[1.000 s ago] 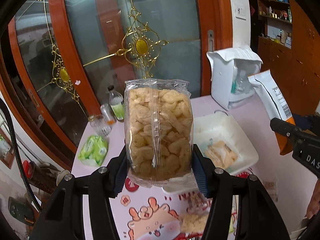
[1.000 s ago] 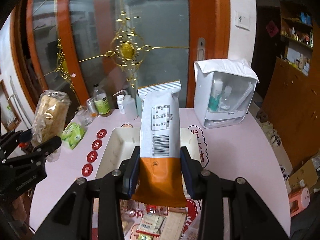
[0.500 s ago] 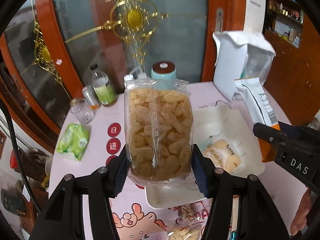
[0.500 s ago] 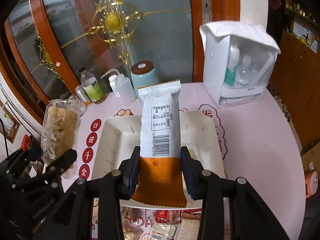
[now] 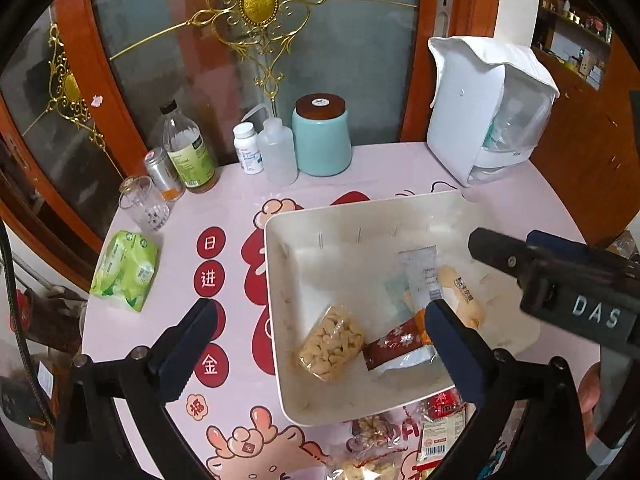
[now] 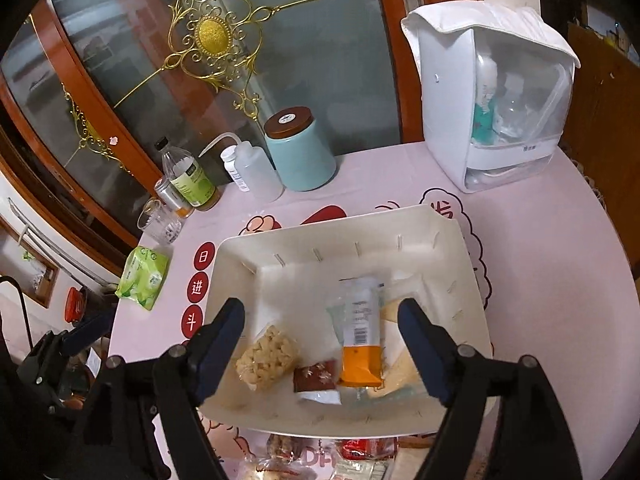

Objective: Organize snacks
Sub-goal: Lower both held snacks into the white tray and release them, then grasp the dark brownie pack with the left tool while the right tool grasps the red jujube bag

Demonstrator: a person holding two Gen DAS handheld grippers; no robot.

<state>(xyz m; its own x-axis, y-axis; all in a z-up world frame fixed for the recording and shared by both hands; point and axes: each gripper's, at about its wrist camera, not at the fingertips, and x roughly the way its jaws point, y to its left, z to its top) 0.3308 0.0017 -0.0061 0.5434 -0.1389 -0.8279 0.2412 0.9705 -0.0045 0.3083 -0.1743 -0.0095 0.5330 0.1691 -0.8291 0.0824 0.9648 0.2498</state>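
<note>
- Snacks lie in the shallow cream plastic tray (image 6: 460, 264): a clear packet of pale puffed pieces (image 6: 267, 356), a white-and-orange wrapped bar (image 6: 360, 340) and a small dark red sachet (image 6: 316, 376), side by side on the tray floor.
- Left hand-held gripper (image 5: 320, 348) hangs over the tray's left rim, jaws opening, nothing pressed between the blue pads; the puffed packet (image 5: 332, 348) lies below the gap.
- Right hand-held gripper (image 6: 322, 340) is above the tray, jaws opening, its pads clear of the bar beneath.
- More loose snack packets (image 6: 360, 456) sit on the table just before the tray's near rim.
- Pink round table (image 6: 540, 280) carries red printed characters and cartoon figures.
- Along its far edge: a teal jar with brown lid (image 6: 300, 152), a white squeeze bottle (image 6: 252, 172), a green-labelled bottle (image 5: 188, 152), a drinking glass (image 5: 144, 204), a green tissue pack (image 5: 124, 276), a white cosmetics box (image 6: 492, 96).
- Behind stand orange-framed glass doors with gold scrollwork (image 6: 212, 32).
</note>
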